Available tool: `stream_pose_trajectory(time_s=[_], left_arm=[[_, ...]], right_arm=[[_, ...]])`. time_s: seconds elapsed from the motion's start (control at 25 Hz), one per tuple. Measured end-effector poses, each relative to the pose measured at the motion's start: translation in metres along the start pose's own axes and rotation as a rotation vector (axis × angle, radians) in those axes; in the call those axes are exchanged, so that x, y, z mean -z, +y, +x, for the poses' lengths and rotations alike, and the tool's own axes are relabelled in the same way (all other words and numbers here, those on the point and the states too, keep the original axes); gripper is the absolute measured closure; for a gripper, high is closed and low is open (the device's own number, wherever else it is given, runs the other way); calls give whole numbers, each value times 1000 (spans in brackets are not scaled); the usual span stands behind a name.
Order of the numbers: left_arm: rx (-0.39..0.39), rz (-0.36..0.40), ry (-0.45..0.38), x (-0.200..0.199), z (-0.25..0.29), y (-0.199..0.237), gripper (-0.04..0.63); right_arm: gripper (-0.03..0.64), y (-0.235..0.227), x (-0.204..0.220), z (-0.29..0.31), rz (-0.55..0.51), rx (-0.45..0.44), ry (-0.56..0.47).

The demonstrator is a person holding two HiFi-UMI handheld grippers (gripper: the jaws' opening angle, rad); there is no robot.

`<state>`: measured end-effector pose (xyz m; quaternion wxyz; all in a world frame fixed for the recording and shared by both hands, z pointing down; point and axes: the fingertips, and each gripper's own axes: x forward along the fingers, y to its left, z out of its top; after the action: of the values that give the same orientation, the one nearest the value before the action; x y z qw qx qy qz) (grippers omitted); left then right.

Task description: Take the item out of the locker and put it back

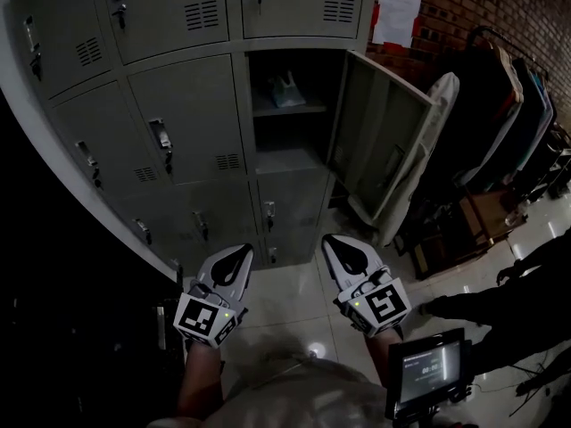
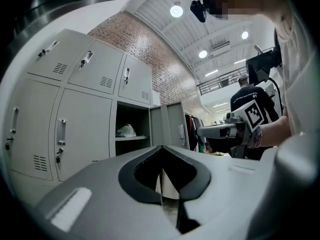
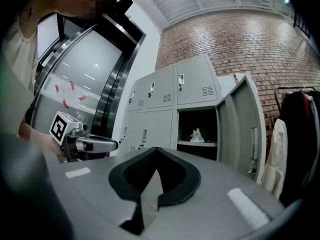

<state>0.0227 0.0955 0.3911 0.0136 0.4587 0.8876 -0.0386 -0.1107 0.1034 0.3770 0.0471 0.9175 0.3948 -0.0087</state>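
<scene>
The pale item [image 1: 287, 92] on the locker shelf [image 1: 290, 111] is rendered too small and dim to be identified; the locker bank [image 1: 187, 105] is cut off at top.

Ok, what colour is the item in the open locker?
Whitish item; left gripper view shows it best.

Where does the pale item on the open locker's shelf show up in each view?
Head view: the pale item sits at upper centre.
Left gripper view: the pale item is left of centre, at mid height.
Right gripper view: the pale item is right of centre, just below mid height.
Shared landmark: the open locker door stands just right of it in all three.
</scene>
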Motion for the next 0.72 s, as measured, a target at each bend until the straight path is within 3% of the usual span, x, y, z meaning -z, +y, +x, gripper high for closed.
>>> stream_pose_trajectory(time_s=[0.28, 0.72], left_arm=[[43, 10, -2, -5, -7, -8, 592], [47, 0, -5, -5, -8, -8, 592]], right_arm=[[617, 10, -1, 3, -4, -8, 8], [617, 14, -6, 3, -39, -13, 2]])
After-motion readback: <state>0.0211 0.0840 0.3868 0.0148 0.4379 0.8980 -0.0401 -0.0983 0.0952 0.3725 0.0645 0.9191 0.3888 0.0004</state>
